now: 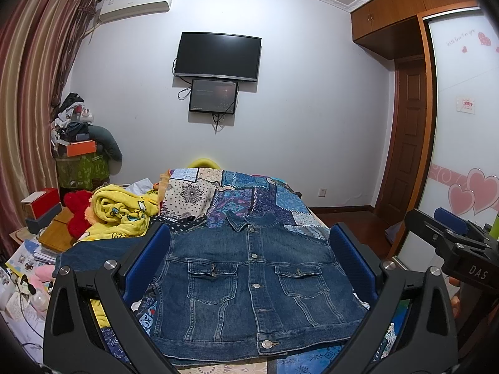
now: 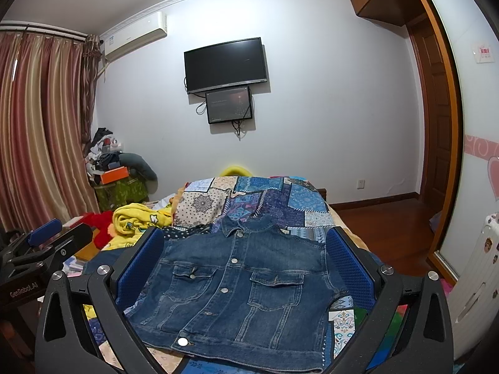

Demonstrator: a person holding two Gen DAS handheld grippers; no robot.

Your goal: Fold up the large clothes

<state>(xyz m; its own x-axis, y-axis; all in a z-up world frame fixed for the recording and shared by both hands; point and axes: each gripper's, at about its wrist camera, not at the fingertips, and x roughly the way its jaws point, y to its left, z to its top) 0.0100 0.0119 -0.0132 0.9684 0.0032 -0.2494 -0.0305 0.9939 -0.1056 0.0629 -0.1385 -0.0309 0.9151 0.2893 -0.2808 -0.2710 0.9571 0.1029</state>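
A blue denim jacket [image 1: 249,283] lies flat, front up and buttoned, on a patchwork bedspread [image 1: 237,196]; it also shows in the right wrist view [image 2: 237,293]. One sleeve [image 1: 103,254] spreads out to the left. My left gripper [image 1: 249,233] is open and empty, held above the jacket with its blue pads either side of it. My right gripper [image 2: 244,240] is open and empty too, above the jacket. The right gripper shows at the right edge of the left wrist view [image 1: 449,233]; the left gripper shows at the left edge of the right wrist view [image 2: 46,233].
A yellow blanket [image 1: 124,212] and a red plush toy [image 1: 78,212] lie left of the jacket. Boxes and papers [image 1: 37,218] crowd the left side. A wardrobe [image 1: 461,124] and wooden floor [image 2: 374,227] are to the right. A TV [image 1: 218,56] hangs on the far wall.
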